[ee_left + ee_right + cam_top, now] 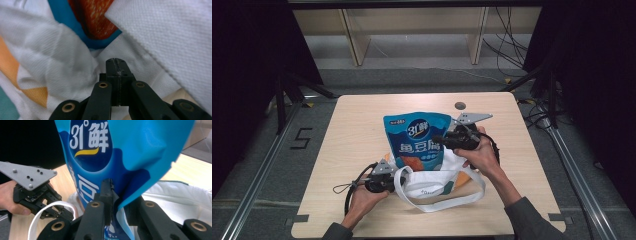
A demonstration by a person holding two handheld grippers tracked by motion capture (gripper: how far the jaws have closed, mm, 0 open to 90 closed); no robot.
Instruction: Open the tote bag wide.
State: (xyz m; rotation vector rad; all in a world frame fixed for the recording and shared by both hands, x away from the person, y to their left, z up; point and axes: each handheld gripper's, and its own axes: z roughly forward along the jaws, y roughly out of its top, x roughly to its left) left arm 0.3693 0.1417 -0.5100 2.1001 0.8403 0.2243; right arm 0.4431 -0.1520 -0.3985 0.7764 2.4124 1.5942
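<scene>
Snack pouch (pixel 417 140) stood upright at table (pixel 357 130) centre, lower end tucked into mouth of white tote bag (pixel 432 187), so insertion looked partway done. Right gripper (pixel 446 140) pinched pouch's side edge; in the right gripper view its jaws were pressed onto the blue film (pixel 130 160), with the film crumpled at the bite. Left gripper (pixel 393 184) sat at bag's left rim; in the left gripper view jaws were pressed together on white fabric (pixel 62 60), apparently holding the mouth open, though the fold between the jaws was thin enough that I couldn't be sure how much cloth it had. Risks, as judgement: grip on pouch was near one edge only, so pouch could swing or slip out if pushed down against resistance; film might tear or crease further at the bite. If left pinch let go, bag mouth would collapse and pouch bottom would catch on rim instead of sliding in. Loose strap (pixel 437 202) looped in front of bag, and could snag a jaw or get dragged inside. Hard to make out: how deep the pouch sat, since bag wall hid its bottom; orange patch (pixel 464 180) beside bag under the right hand (pixel 482 152) could be bag print or a separate item, can't tell. Bag interior not visible.
</scene>
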